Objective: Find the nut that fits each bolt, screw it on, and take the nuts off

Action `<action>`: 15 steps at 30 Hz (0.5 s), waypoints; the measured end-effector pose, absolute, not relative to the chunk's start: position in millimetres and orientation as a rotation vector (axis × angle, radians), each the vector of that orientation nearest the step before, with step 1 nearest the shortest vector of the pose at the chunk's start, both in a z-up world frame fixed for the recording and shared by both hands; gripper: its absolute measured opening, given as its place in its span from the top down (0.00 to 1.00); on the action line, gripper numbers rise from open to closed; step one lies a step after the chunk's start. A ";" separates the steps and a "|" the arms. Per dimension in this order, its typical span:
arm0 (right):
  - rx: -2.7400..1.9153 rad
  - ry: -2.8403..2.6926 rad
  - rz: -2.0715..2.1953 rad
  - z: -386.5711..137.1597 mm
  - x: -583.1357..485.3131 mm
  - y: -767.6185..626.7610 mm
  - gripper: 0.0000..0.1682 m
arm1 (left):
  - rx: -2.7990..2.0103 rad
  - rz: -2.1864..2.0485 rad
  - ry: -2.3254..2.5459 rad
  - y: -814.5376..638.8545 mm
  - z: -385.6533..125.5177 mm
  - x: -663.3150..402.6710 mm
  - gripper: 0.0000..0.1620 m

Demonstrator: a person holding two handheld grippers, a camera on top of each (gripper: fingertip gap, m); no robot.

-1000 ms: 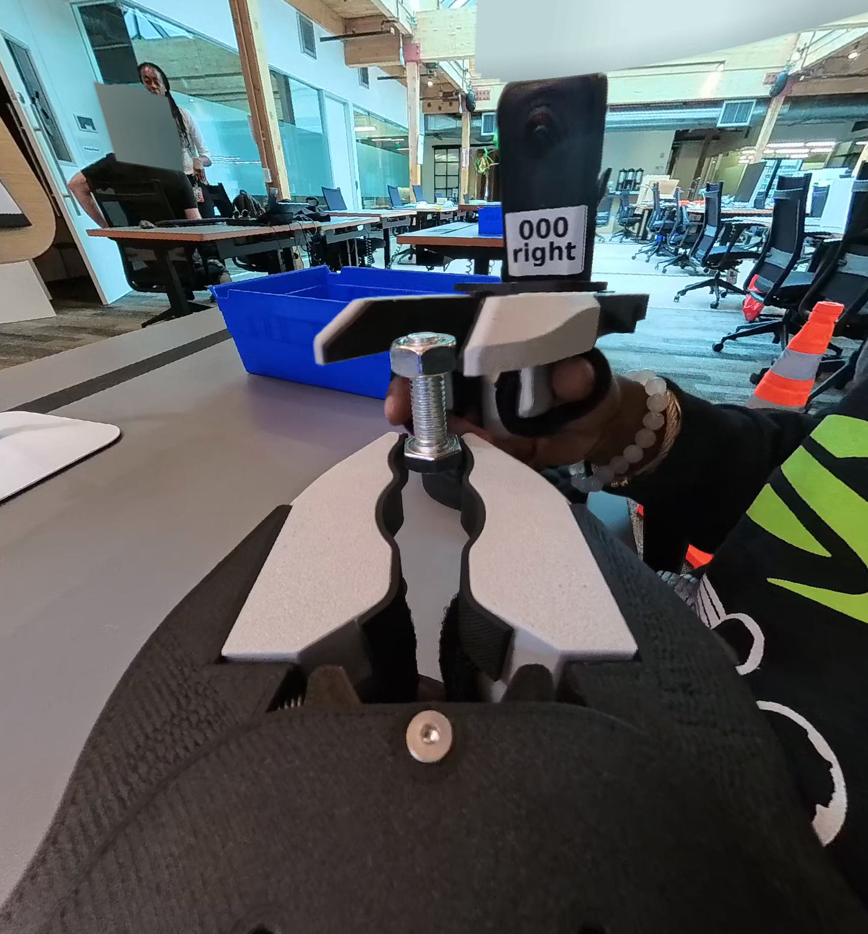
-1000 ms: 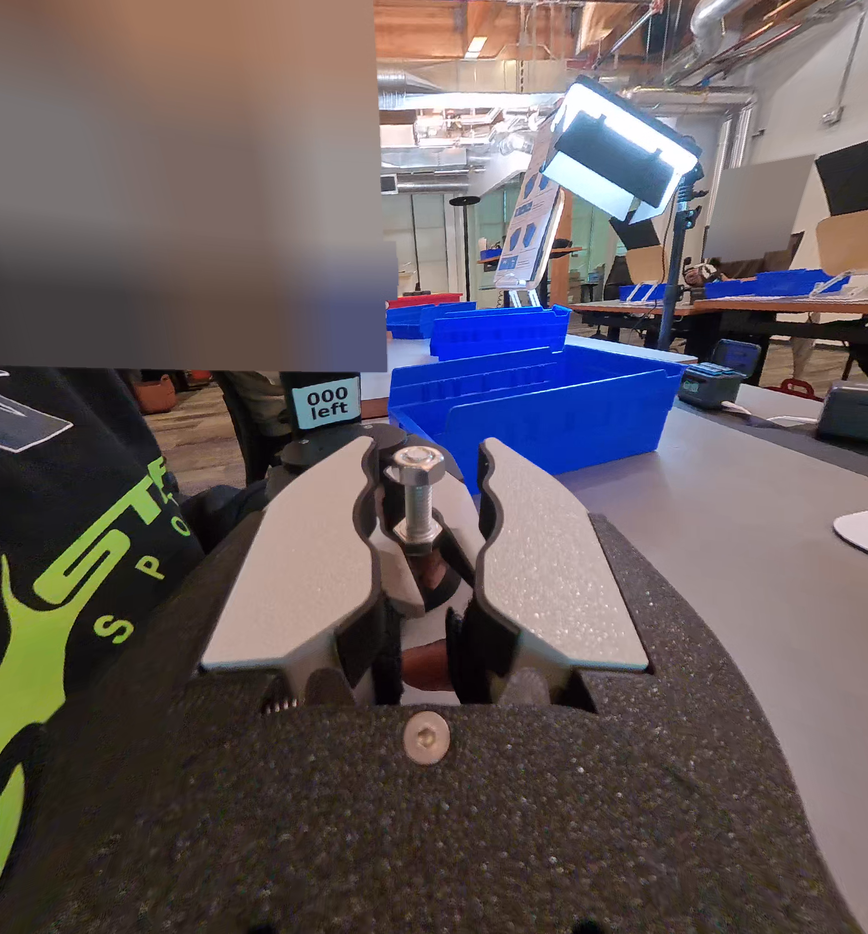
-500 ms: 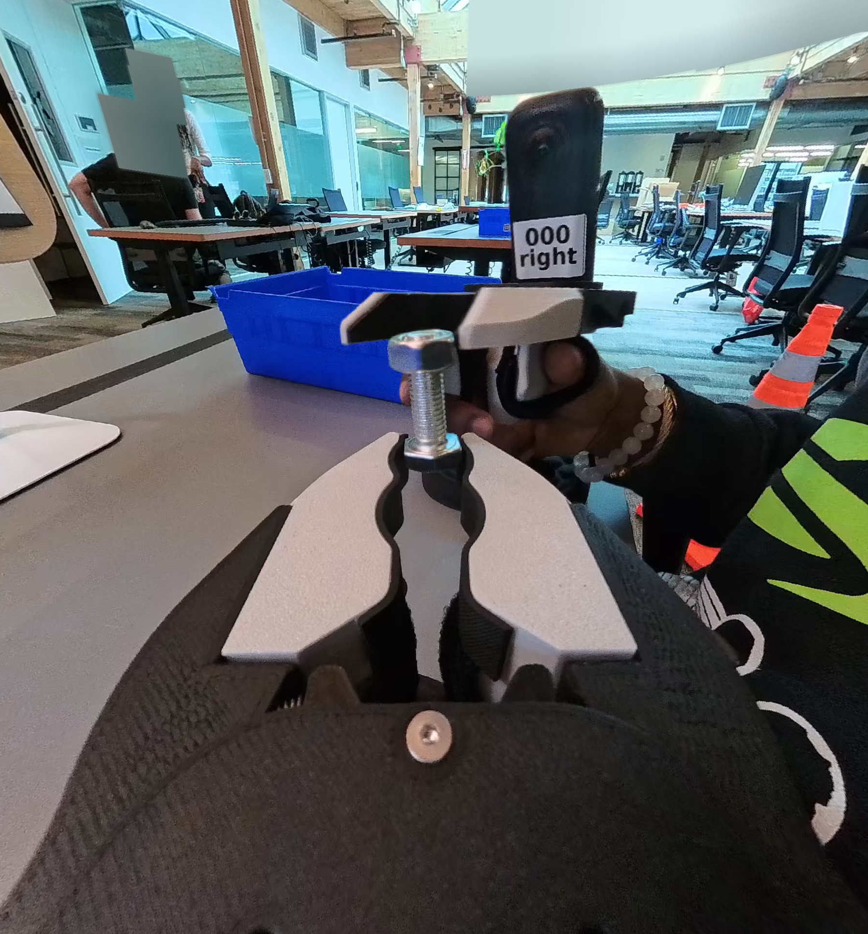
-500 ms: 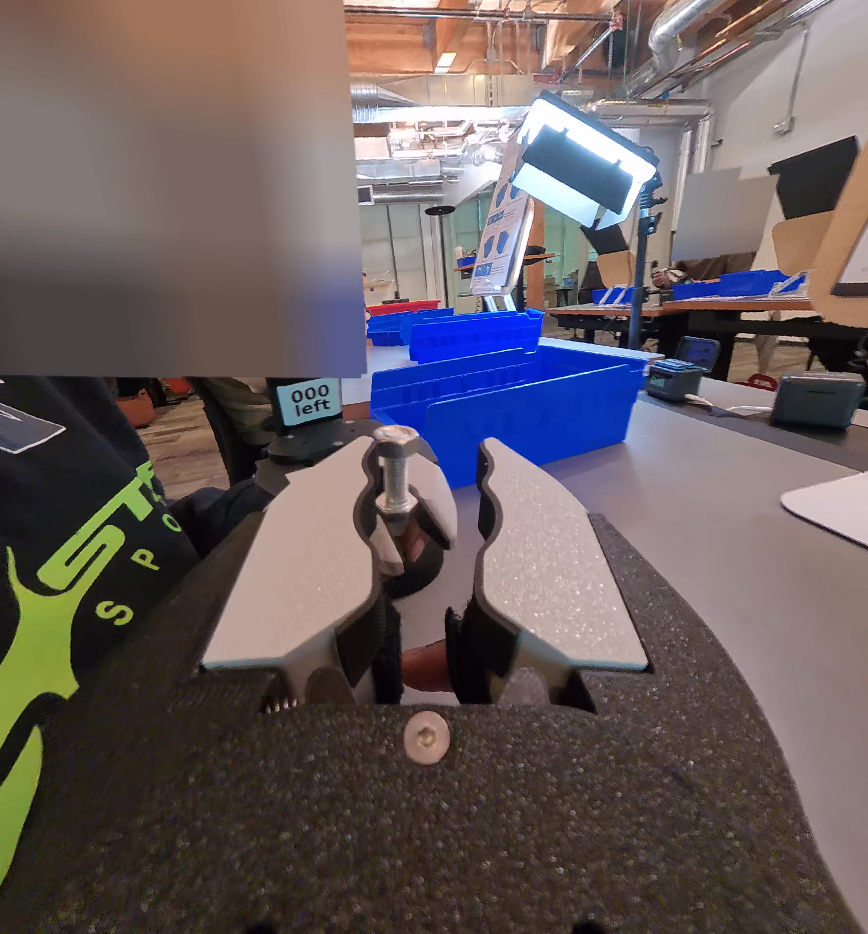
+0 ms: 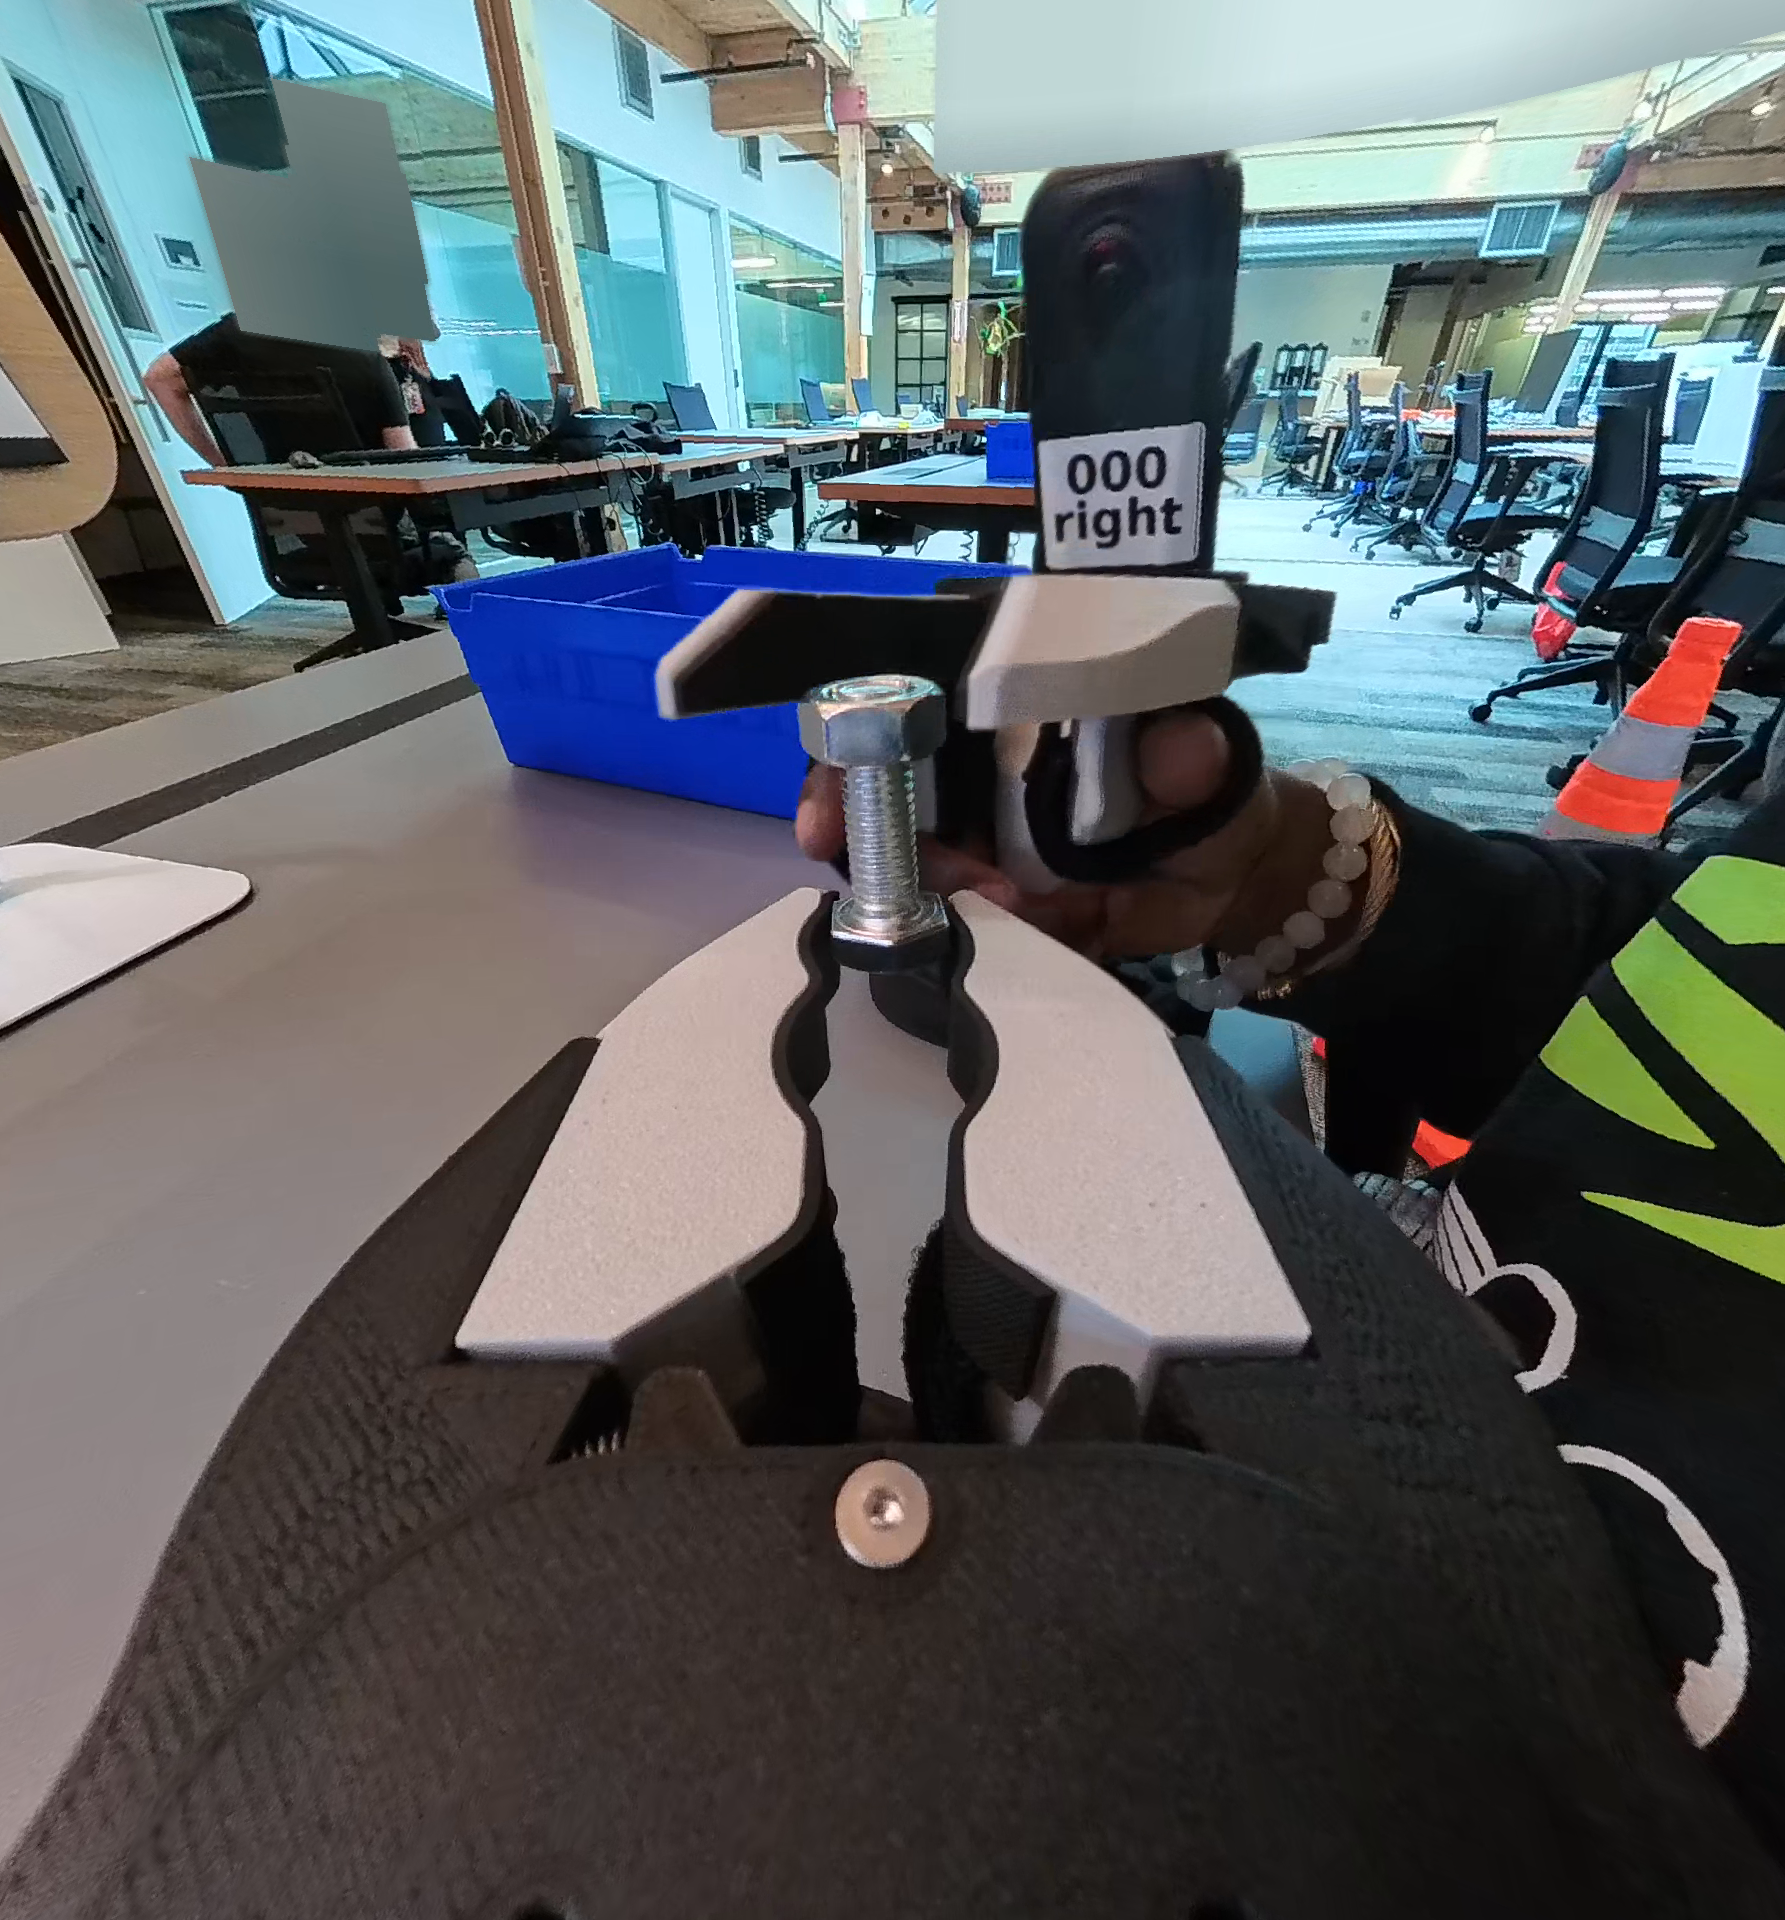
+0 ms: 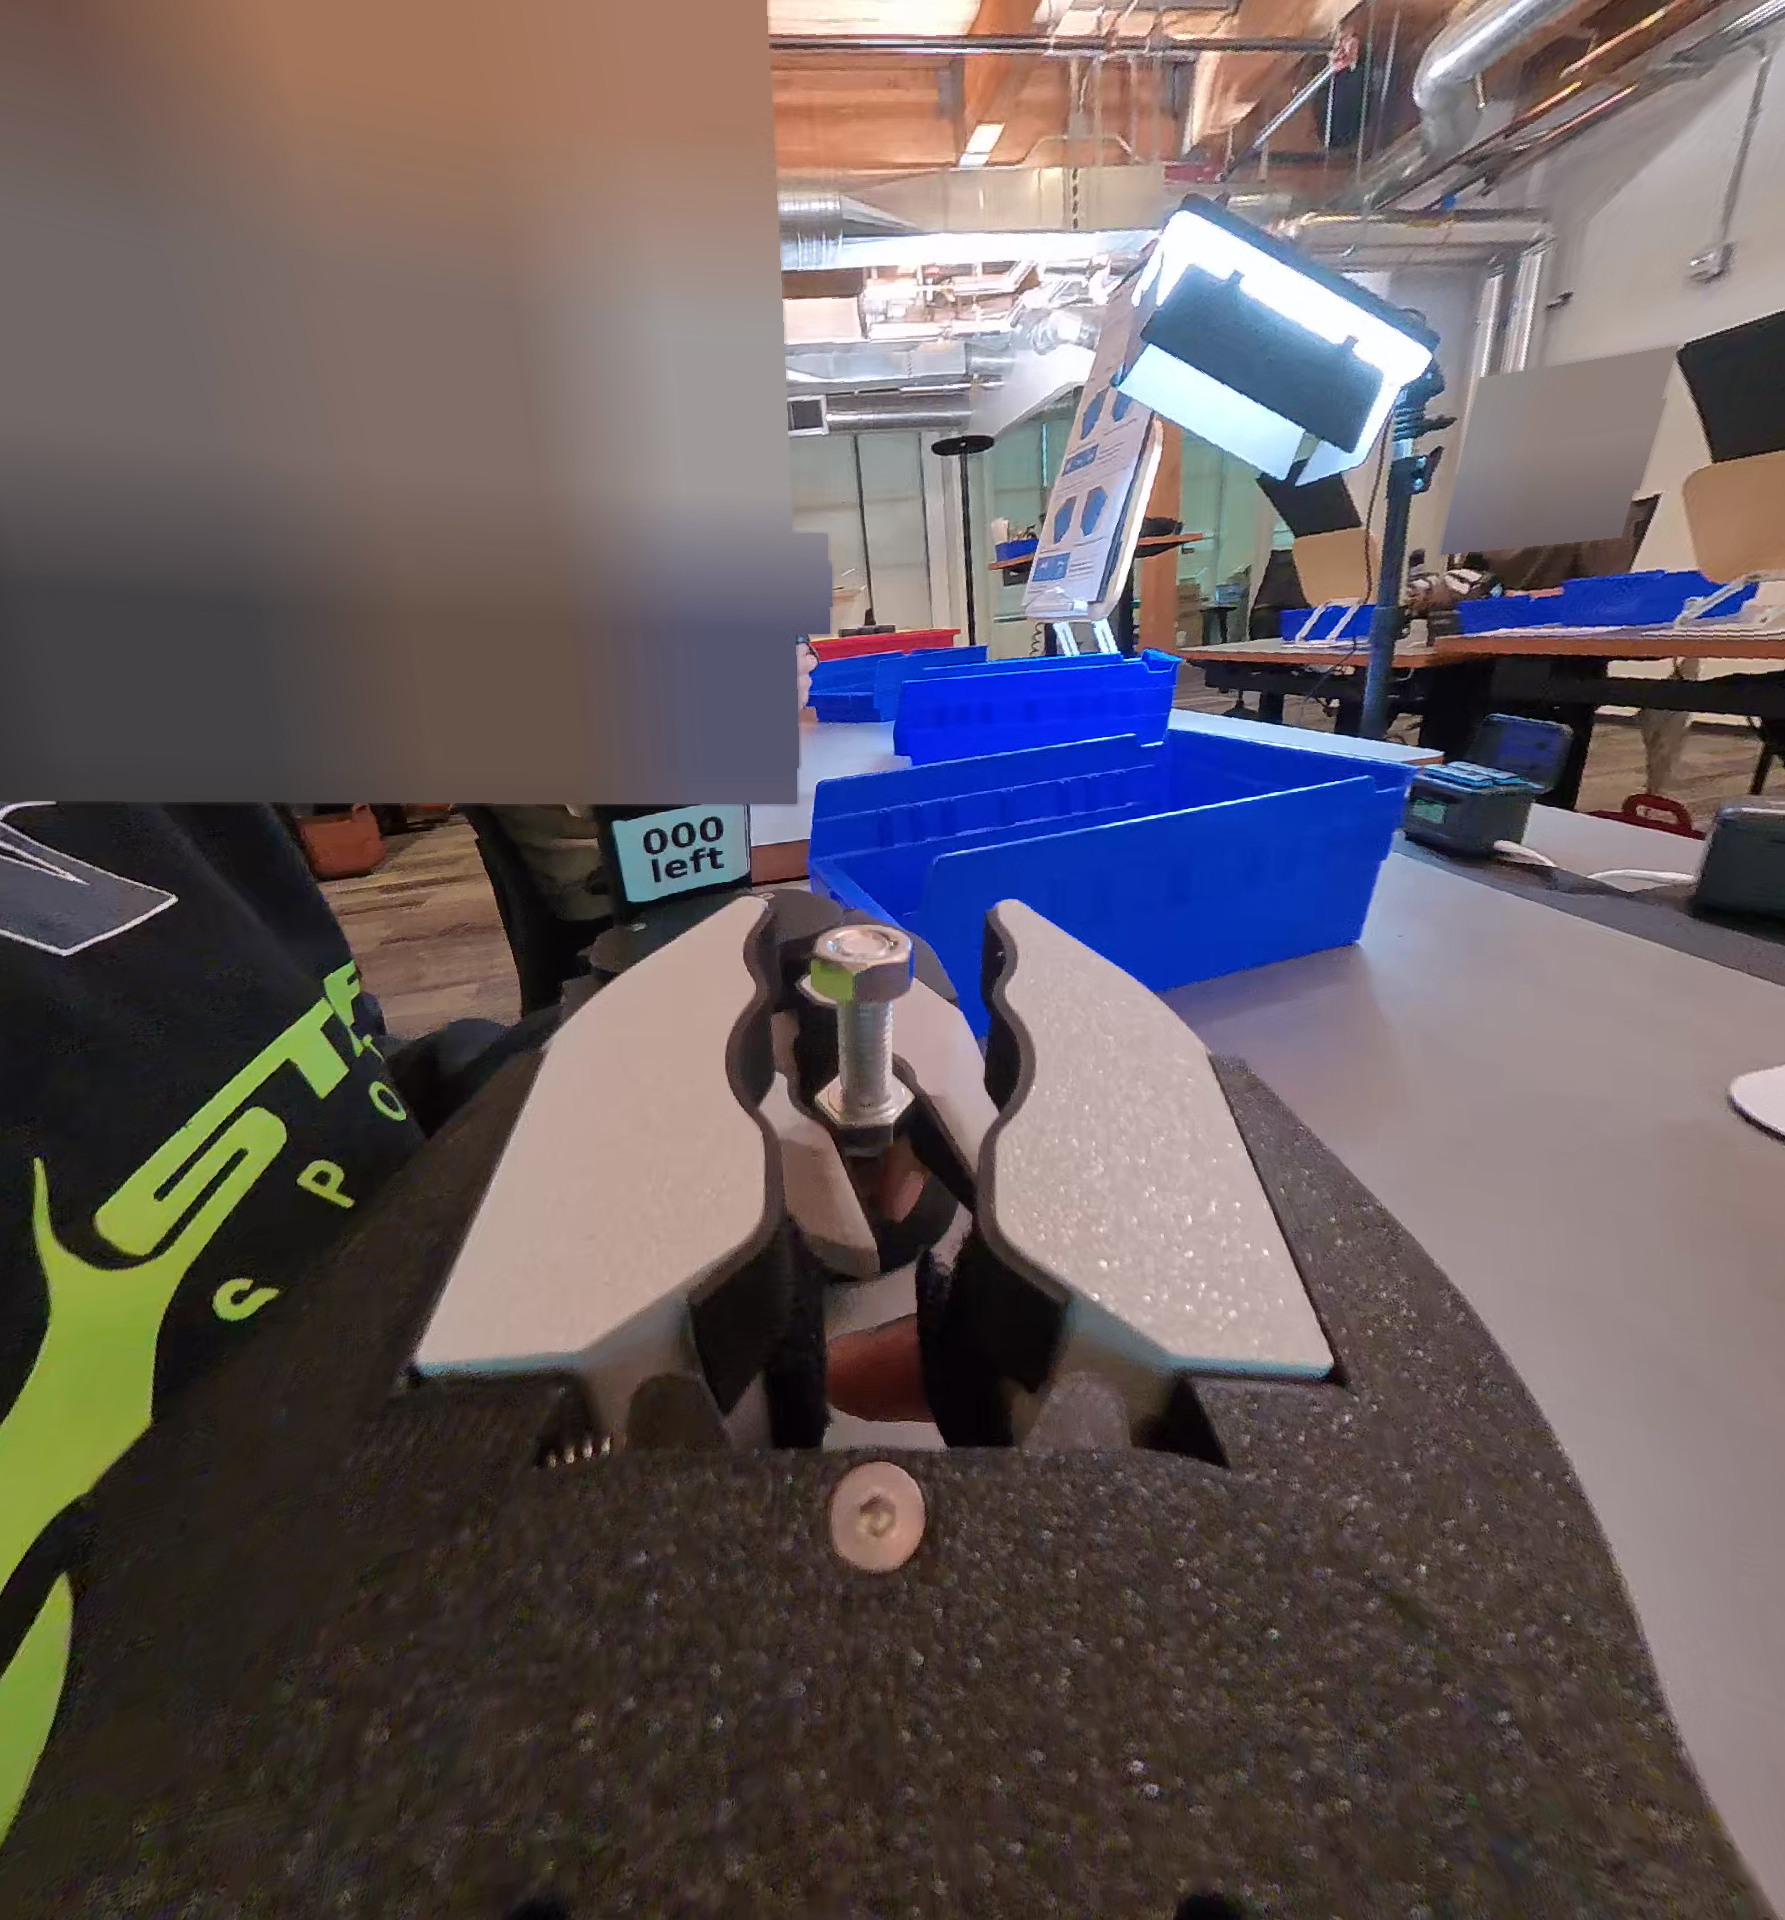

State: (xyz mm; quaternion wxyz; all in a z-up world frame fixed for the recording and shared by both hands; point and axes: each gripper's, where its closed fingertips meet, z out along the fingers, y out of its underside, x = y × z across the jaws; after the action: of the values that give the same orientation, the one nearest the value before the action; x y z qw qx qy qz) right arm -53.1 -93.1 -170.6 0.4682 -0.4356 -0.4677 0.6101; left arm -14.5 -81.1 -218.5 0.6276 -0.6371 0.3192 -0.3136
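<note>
- The left gripper (image 5: 888,940) is closed on the nut (image 5: 889,918) at its tips, just above the middle of the left wrist frame; the bolt (image 5: 880,805) stands upright out of that nut, head on top.
- The right gripper (image 6: 872,935) has its jaws spread, one on each side of the bolt head (image 6: 860,961), with a gap on both sides, so it grips nothing. In the left wrist view it shows side-on, level with the bolt head and behind it.
- Handling, as a judgement: bolt and nut are bright metal, stiff, smooth and likely slippery, heavy for their size and not fragile. The hex flats of the head are the place to take hold; the threaded shank would slip and the thread could be marked.
- The nut sits at the bottom end of the thread, so much turning is probably left either way.
- Count: one bolt, one nut, two grippers. No loose nuts or bolts show on the grey table (image 5: 275,997).
- Farther out, one blue bin (image 5: 597,665) stands on the table in the upper middle of the left wrist frame; the right wrist view shows more blue bins (image 6: 1033,691) behind the nearest one. What the bins hold cannot be seen.
</note>
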 end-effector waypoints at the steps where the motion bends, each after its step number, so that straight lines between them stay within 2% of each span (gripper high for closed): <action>1: -1.072 -1.150 1.500 -171.4 -56.6 -93.8 0.78 | -1.460 -0.719 0.732 -81.1 -218.5 -14.3 0.89; 15: -1.115 -1.083 1.435 -175.0 -29.6 -72.1 0.79 | -1.451 -0.725 0.729 -81.9 -217.2 -14.7 0.89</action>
State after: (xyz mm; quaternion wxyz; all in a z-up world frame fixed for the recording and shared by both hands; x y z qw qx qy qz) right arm -29.6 -72.1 -175.0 0.4907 -0.4594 -0.4461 0.5909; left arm -14.7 -81.9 -217.2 0.6301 -0.6336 0.3184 -0.3164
